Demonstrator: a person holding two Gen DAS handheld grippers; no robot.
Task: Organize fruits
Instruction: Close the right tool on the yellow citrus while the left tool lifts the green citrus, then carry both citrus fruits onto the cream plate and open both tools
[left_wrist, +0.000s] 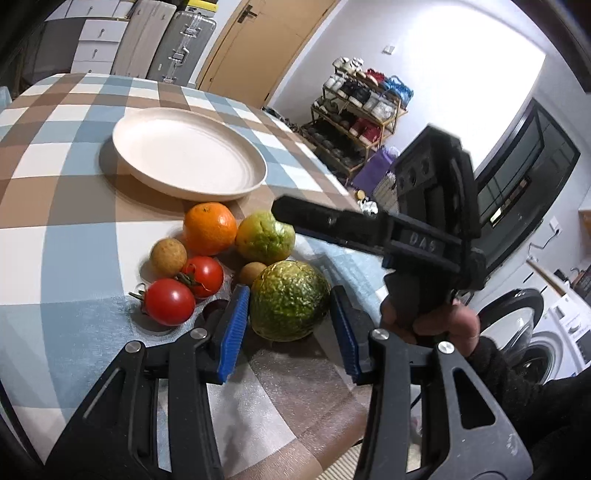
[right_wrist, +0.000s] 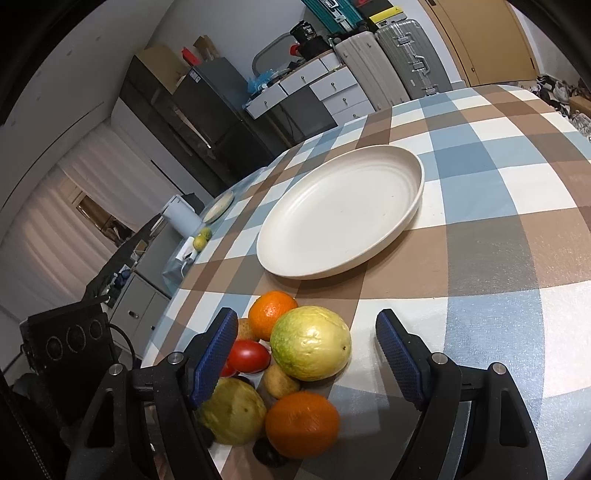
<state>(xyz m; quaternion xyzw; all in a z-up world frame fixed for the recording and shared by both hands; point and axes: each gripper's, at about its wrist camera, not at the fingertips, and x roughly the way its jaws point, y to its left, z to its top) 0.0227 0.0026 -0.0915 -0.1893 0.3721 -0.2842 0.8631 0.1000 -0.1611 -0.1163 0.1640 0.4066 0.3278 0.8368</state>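
Observation:
A pile of fruit lies on the checked tablecloth in front of an empty white plate (left_wrist: 188, 151), which also shows in the right wrist view (right_wrist: 343, 210). My left gripper (left_wrist: 290, 325) is open, its blue pads on either side of a rough green fruit (left_wrist: 290, 304), not closed on it. Beside it lie two red tomatoes (left_wrist: 170, 301), an orange (left_wrist: 209, 228), a green-yellow guava (left_wrist: 265, 236) and small brown fruits (left_wrist: 168, 256). My right gripper (right_wrist: 306, 354) is open above the pile, around a yellow-green guava (right_wrist: 312, 343). Another orange (right_wrist: 301, 422) lies nearest.
The other handheld gripper (left_wrist: 369, 225) hovers at the right of the pile in the left wrist view. The table edge drops off at the right toward a shoe rack (left_wrist: 362, 110) and a washing machine (left_wrist: 535, 332). Suitcases (right_wrist: 402, 55) and drawers stand beyond the table.

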